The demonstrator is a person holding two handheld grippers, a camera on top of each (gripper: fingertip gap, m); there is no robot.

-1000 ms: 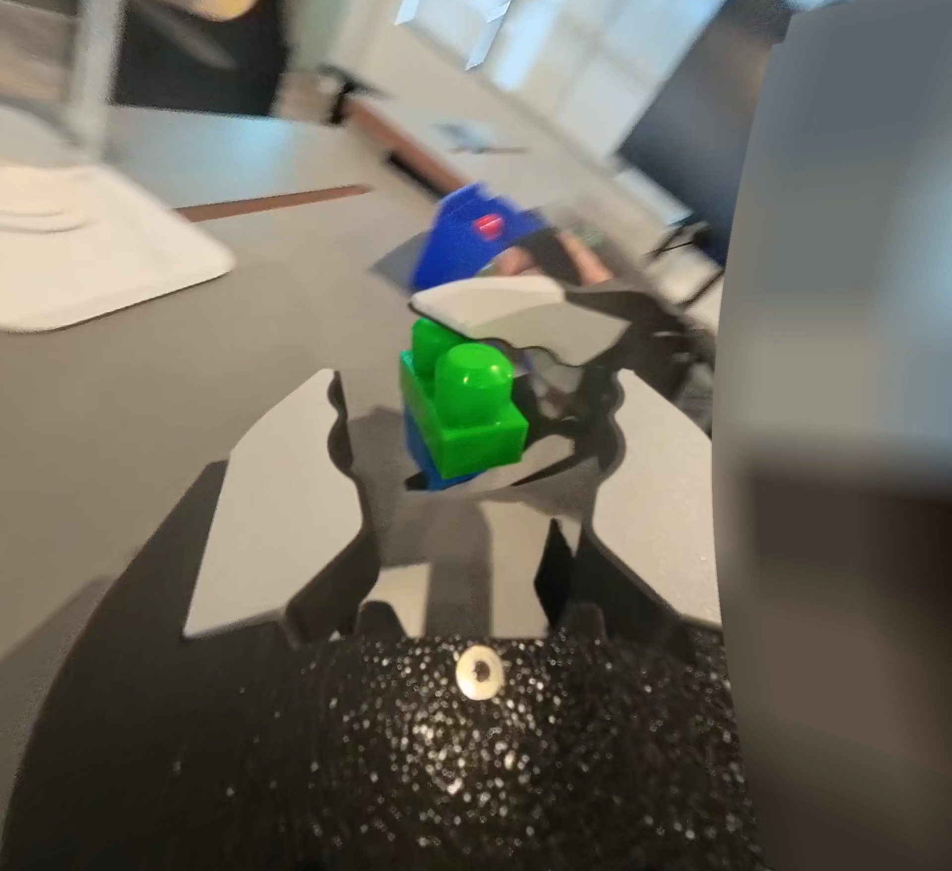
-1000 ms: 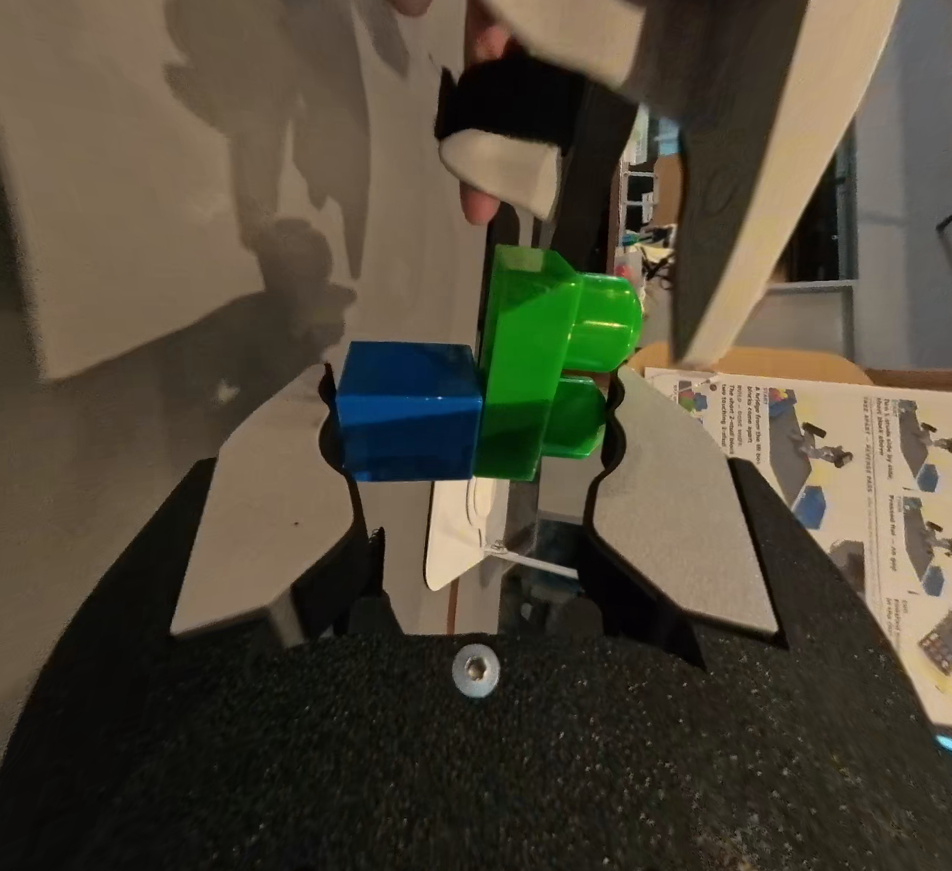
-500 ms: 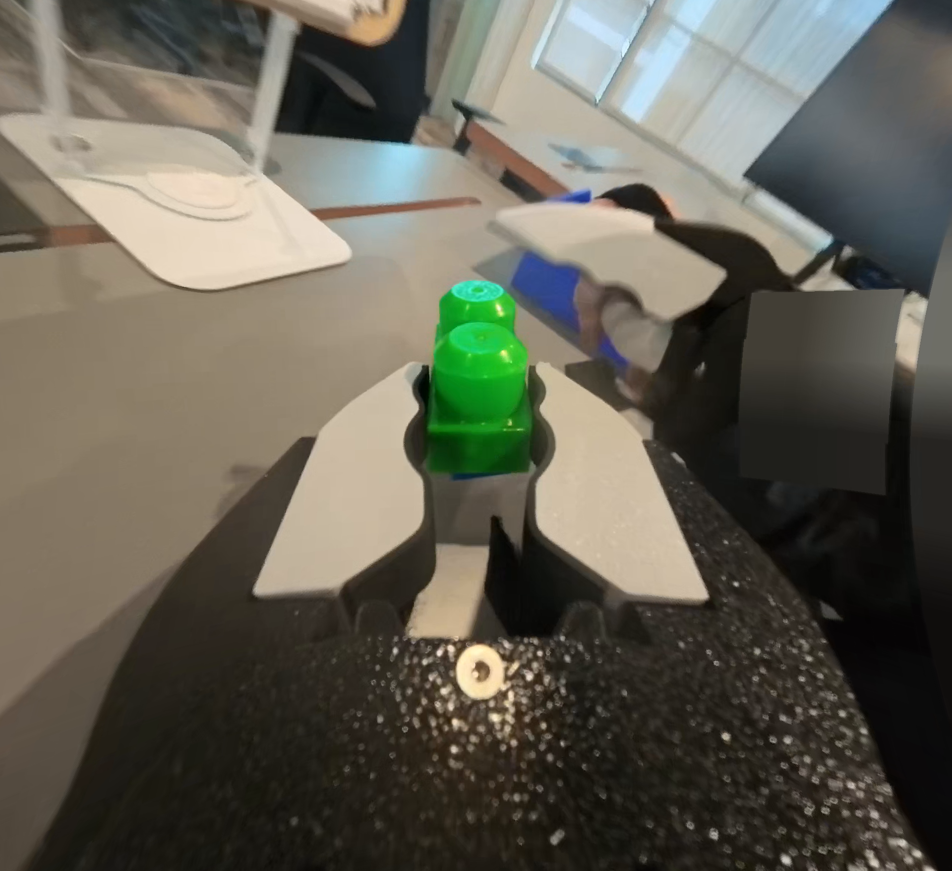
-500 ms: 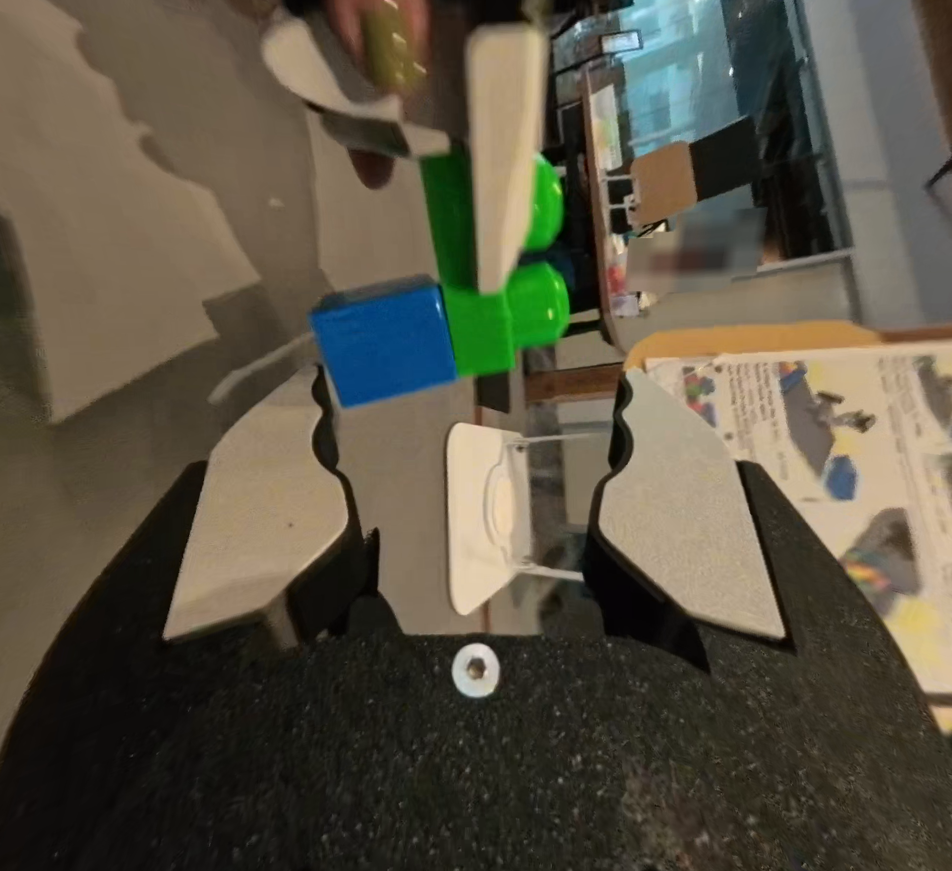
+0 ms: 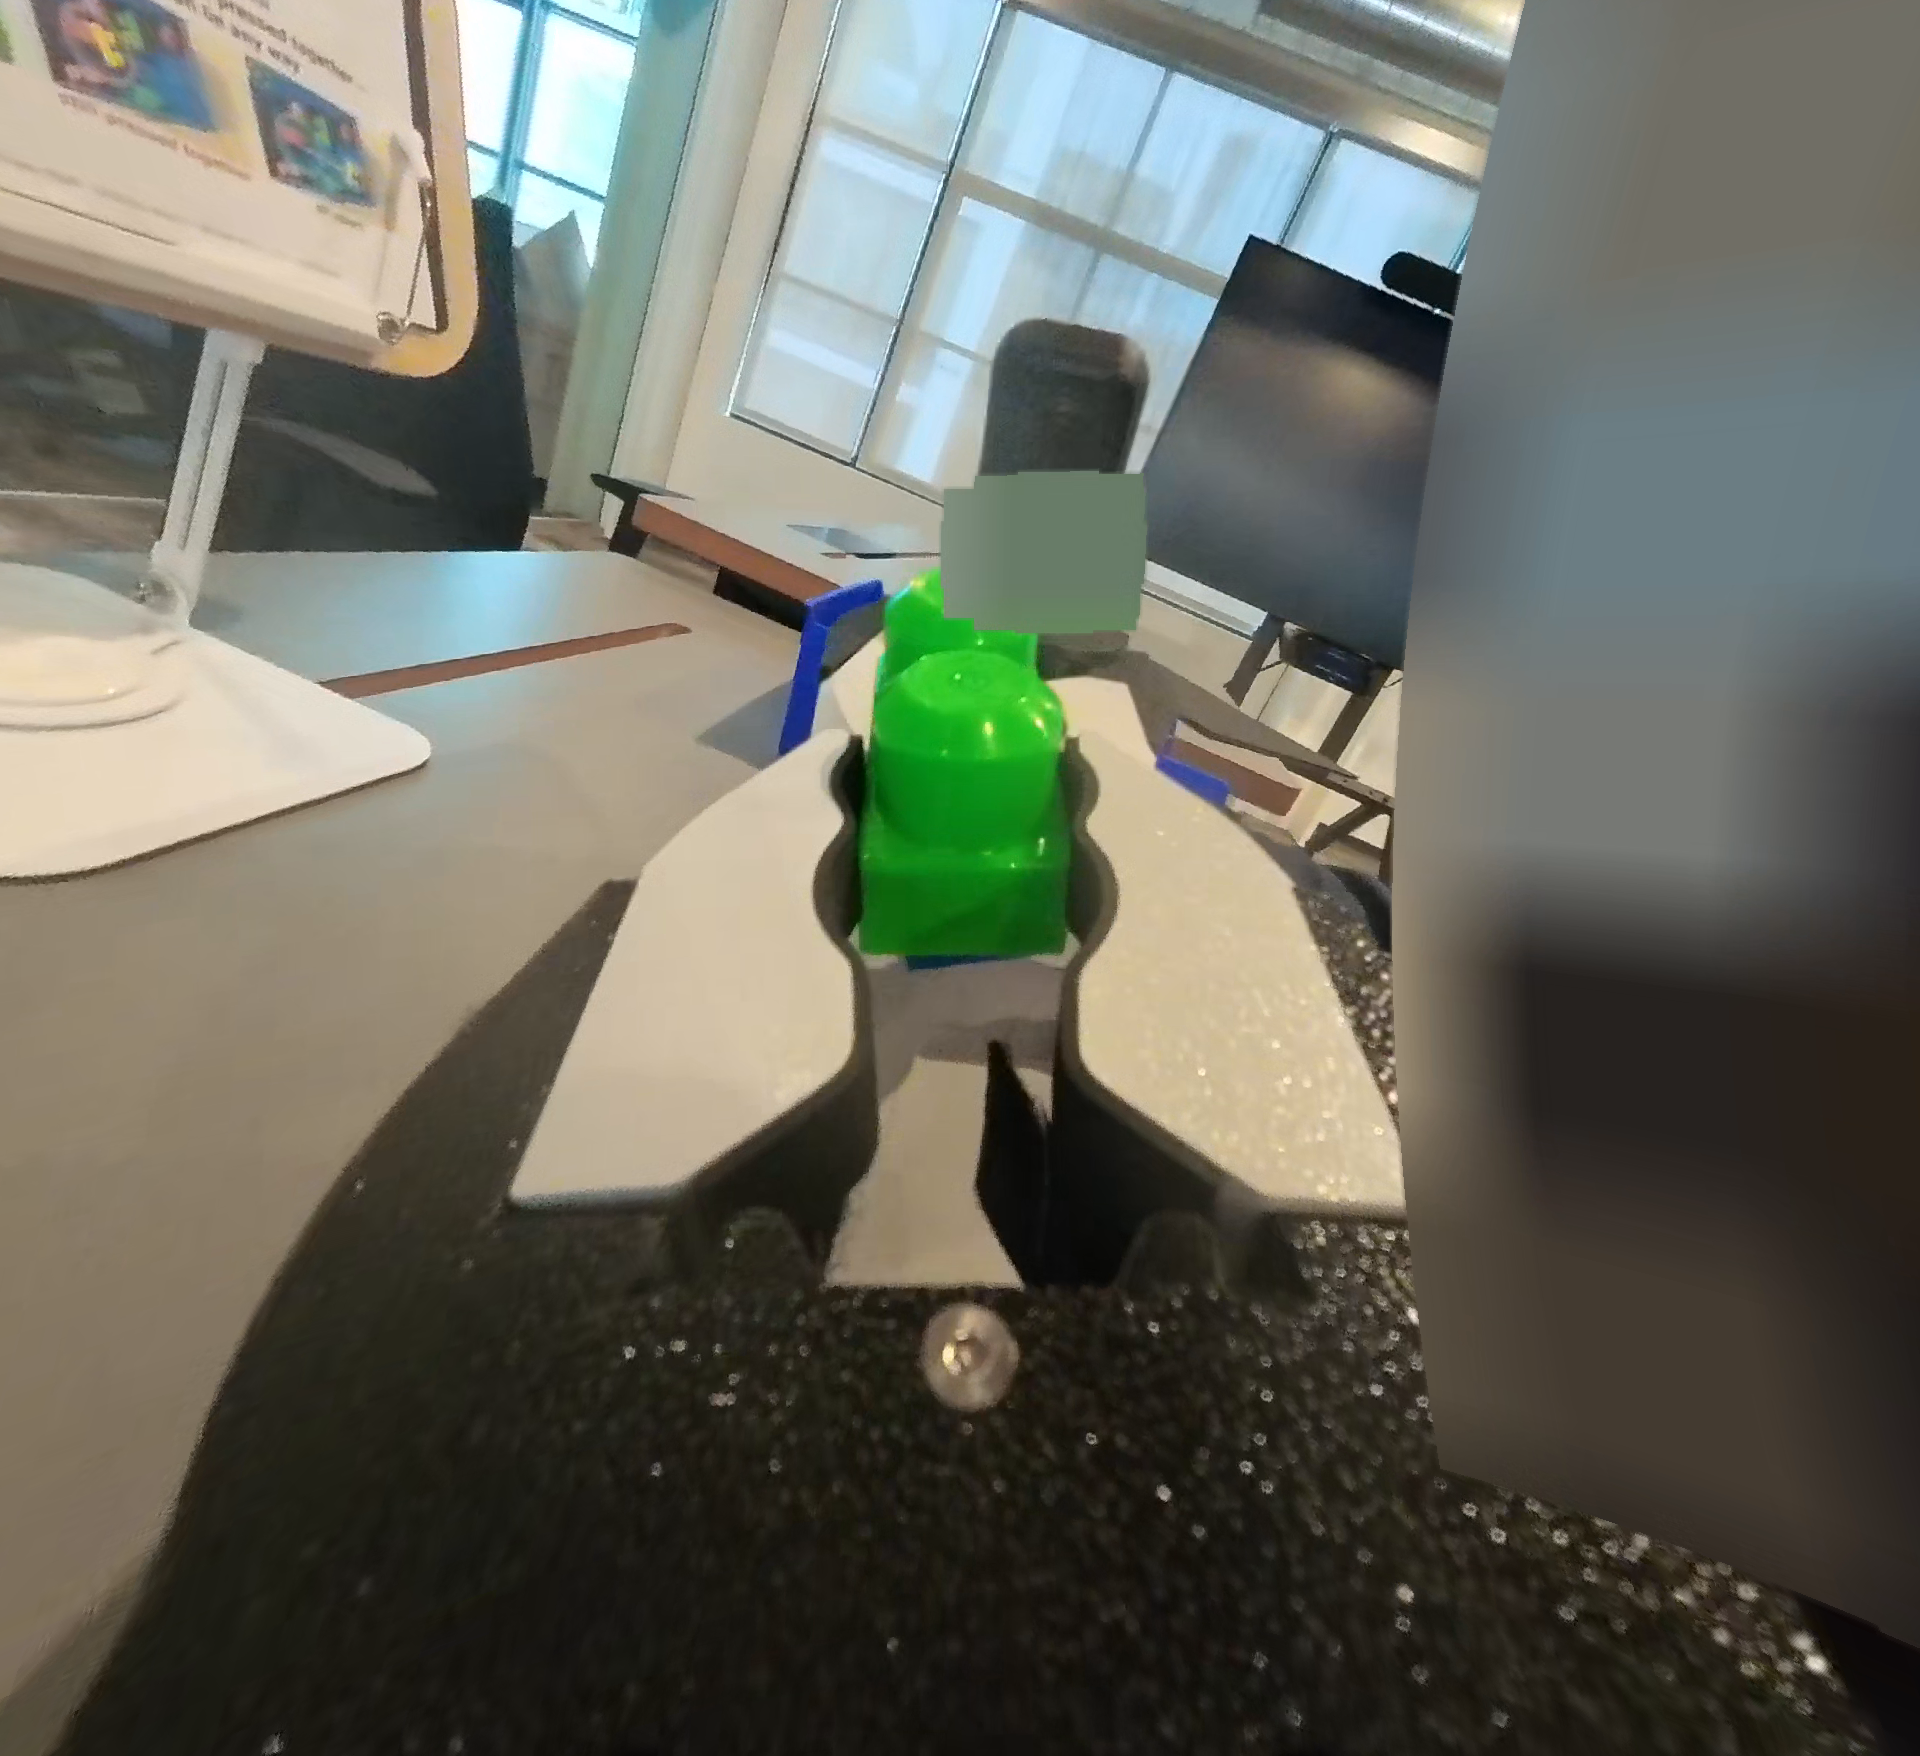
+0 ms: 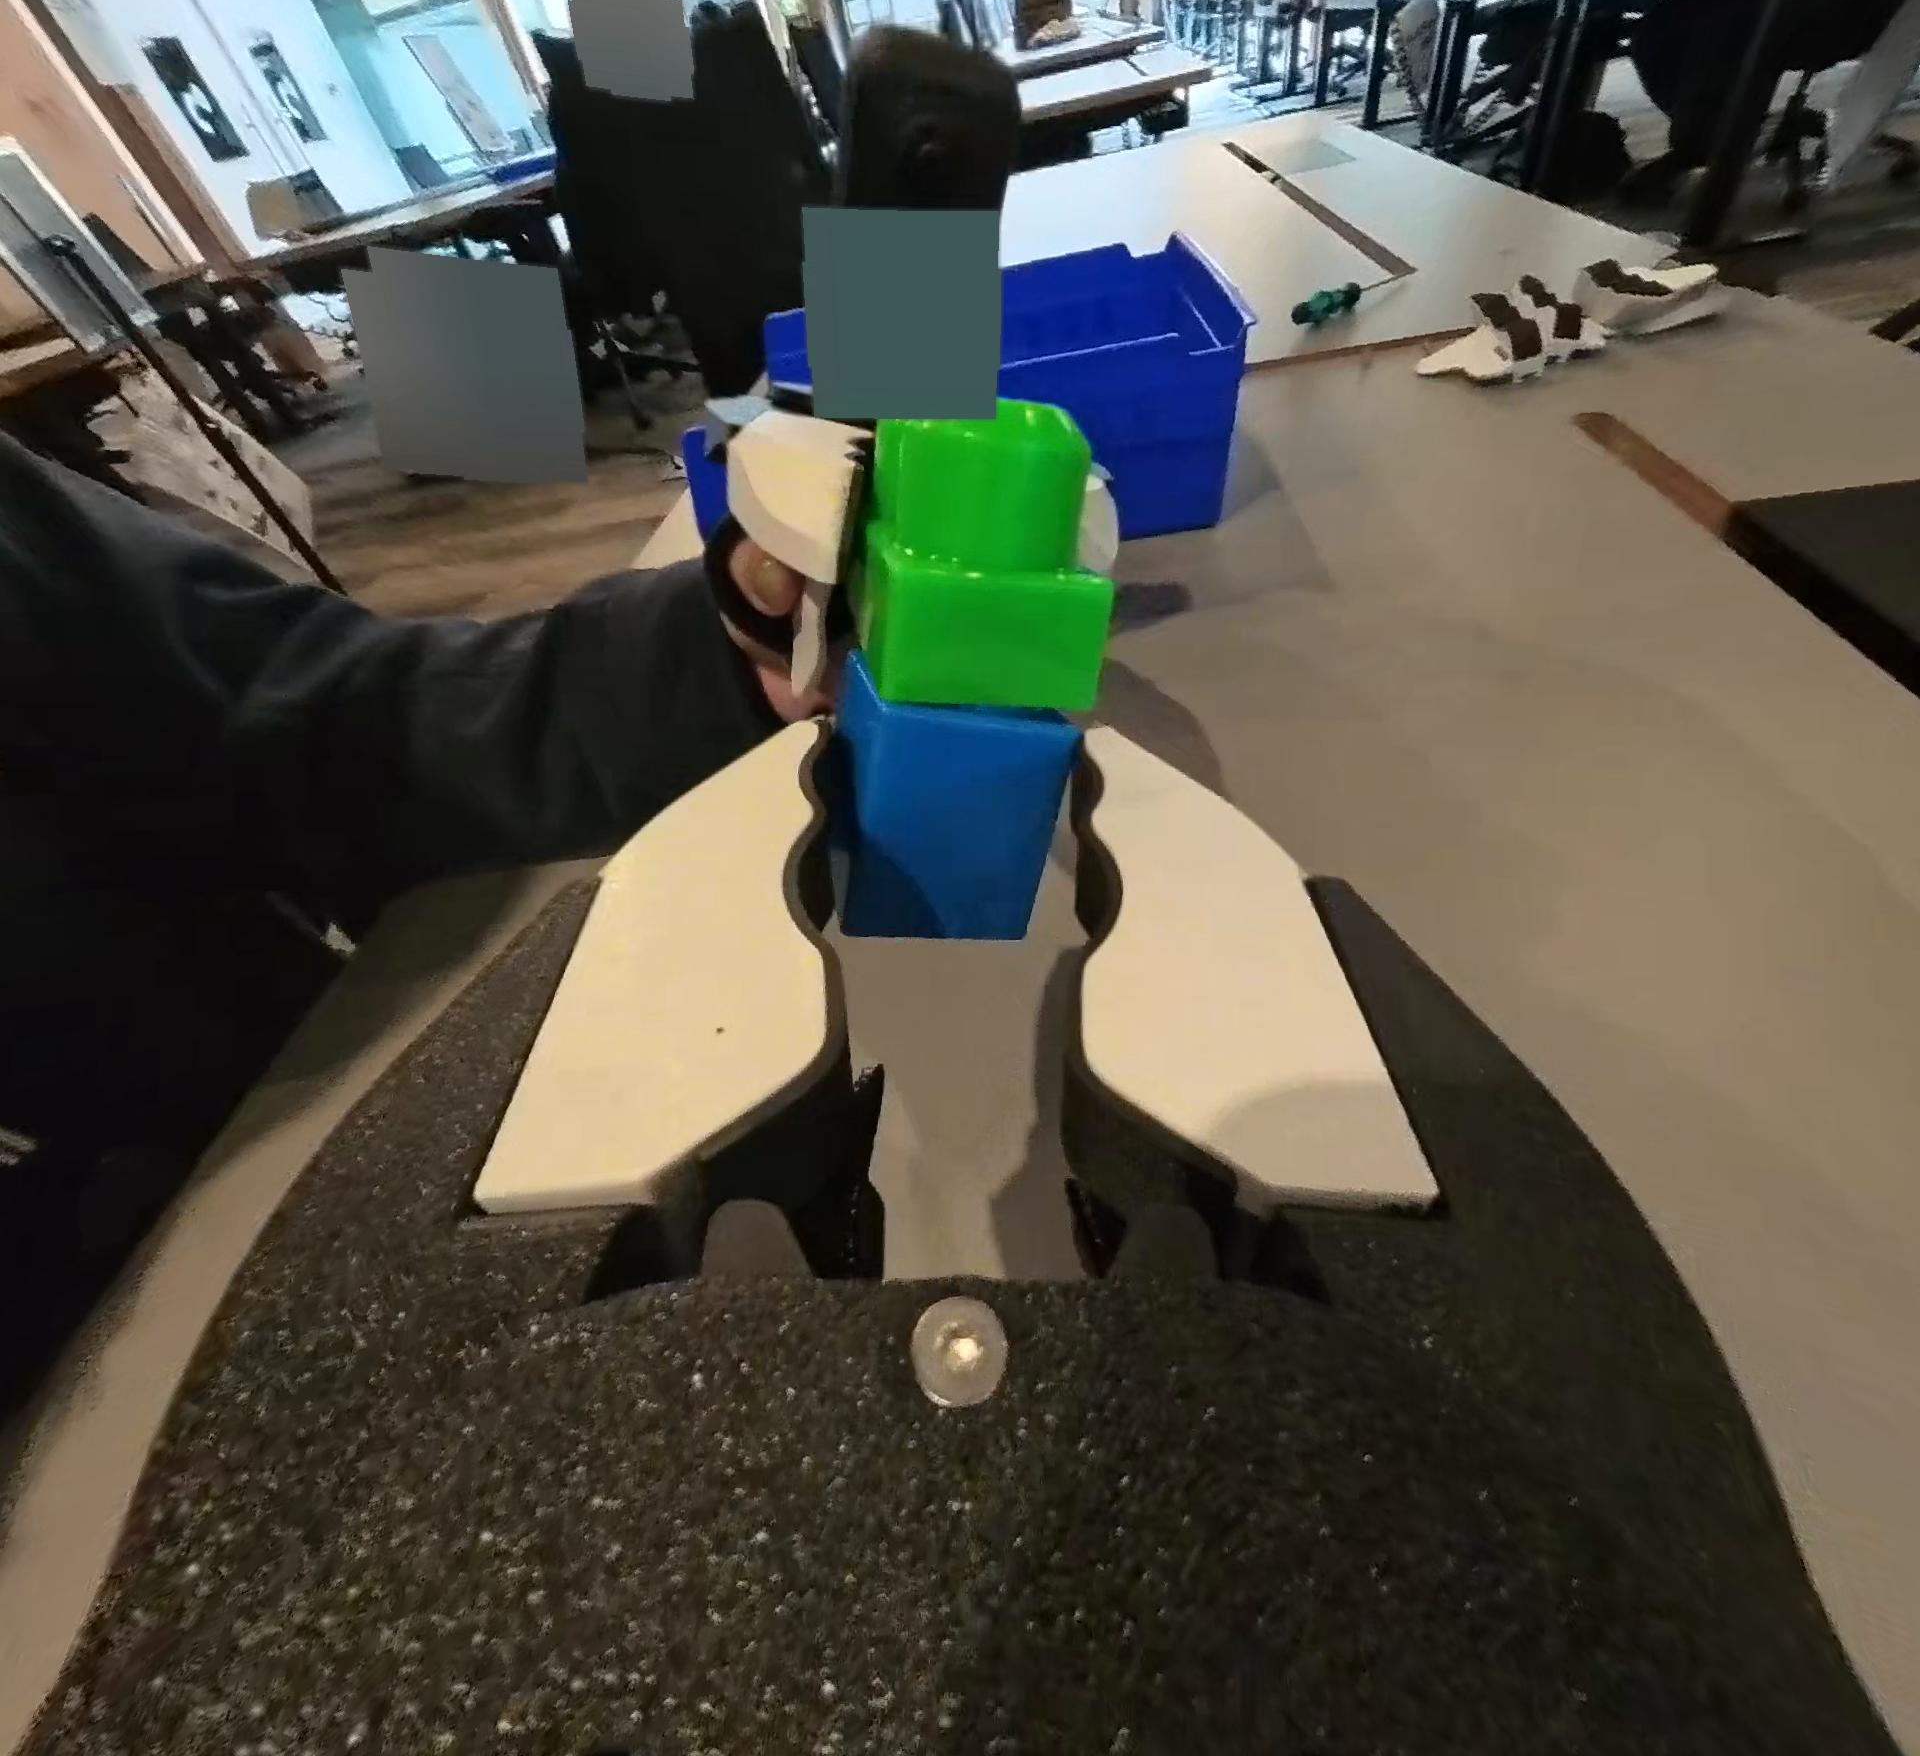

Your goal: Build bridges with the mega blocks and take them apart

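My left tongs (image 5: 961, 833) were closed on the green block (image 5: 961, 833), its two round studs pointing away from the camera along the fingers (image 5: 727, 958). From that view only a thin blue sliver (image 5: 940, 960) showed under the green, so the blue block was nearly hidden there. Beyond the tips I could see parts of a blue bin (image 5: 821, 667) on the grey table (image 5: 260, 979), and to the left a white stand (image 5: 156, 750) carrying a printed instruction sheet (image 5: 187, 75).

The right wrist view filled in what the left one missed. My right tongs (image 6: 951, 833) were pinched narrow on the blue block (image 6: 951, 833), which stood joined beneath the green block (image 6: 982, 563). The stack was held up above the table (image 6: 1455, 771), between the two tools. Across from me the left tongs (image 6: 977, 511) gripped the green piece from the far side, one white finger (image 6: 795, 501) plain on the left, the other mostly covered by the block. My hand (image 6: 764, 605) and dark sleeve (image 6: 364, 719) reached in from the left. Behind the stack sat the blue bin (image 6: 1132, 376), well apart from a screwdriver (image 6: 1325, 304) and some spare white finger parts (image 6: 1558, 319) lying farther right.
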